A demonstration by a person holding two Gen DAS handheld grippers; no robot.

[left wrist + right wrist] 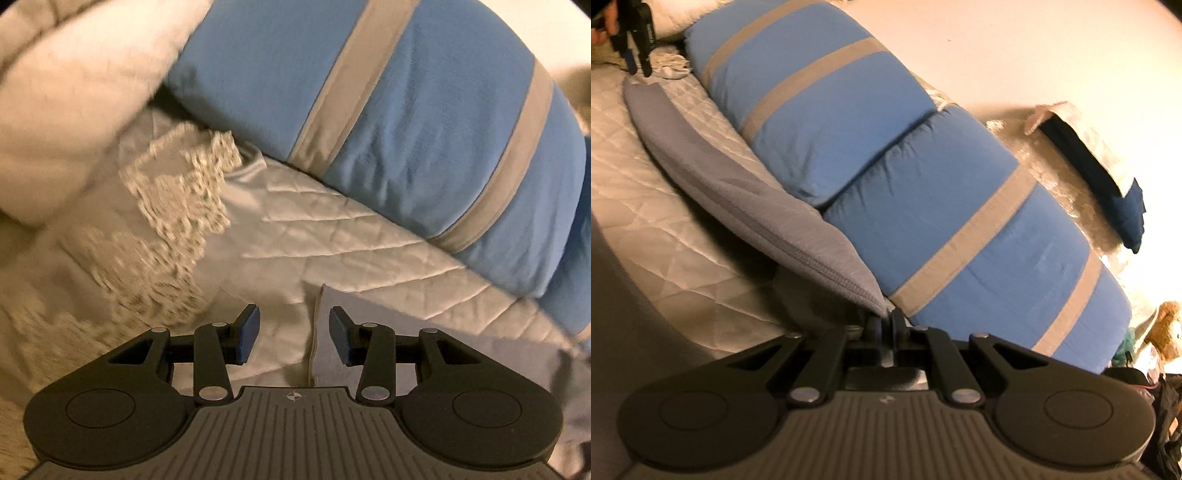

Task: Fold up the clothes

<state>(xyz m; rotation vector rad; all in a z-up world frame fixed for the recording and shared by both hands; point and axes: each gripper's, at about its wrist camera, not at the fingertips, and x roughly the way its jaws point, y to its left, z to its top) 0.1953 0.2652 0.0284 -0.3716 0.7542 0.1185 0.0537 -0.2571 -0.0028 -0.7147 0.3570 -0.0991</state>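
Right gripper (885, 328) is clamped tight on a corner of the grey garment (738, 192), which lies stretched across the quilted bed (646, 177) beside the blue pillows (886, 155). Left gripper (294, 338) hangs half-open and empty over the garment's far edge.

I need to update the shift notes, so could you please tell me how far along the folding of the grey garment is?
Nothing looks folded yet: the grey garment lies stretched along the quilted bed cover beside the blue striped pillows. In hand: the right gripper is shut on one end. The left gripper is open above the other end, gripping nothing. Left: gripping that end, then every fold.
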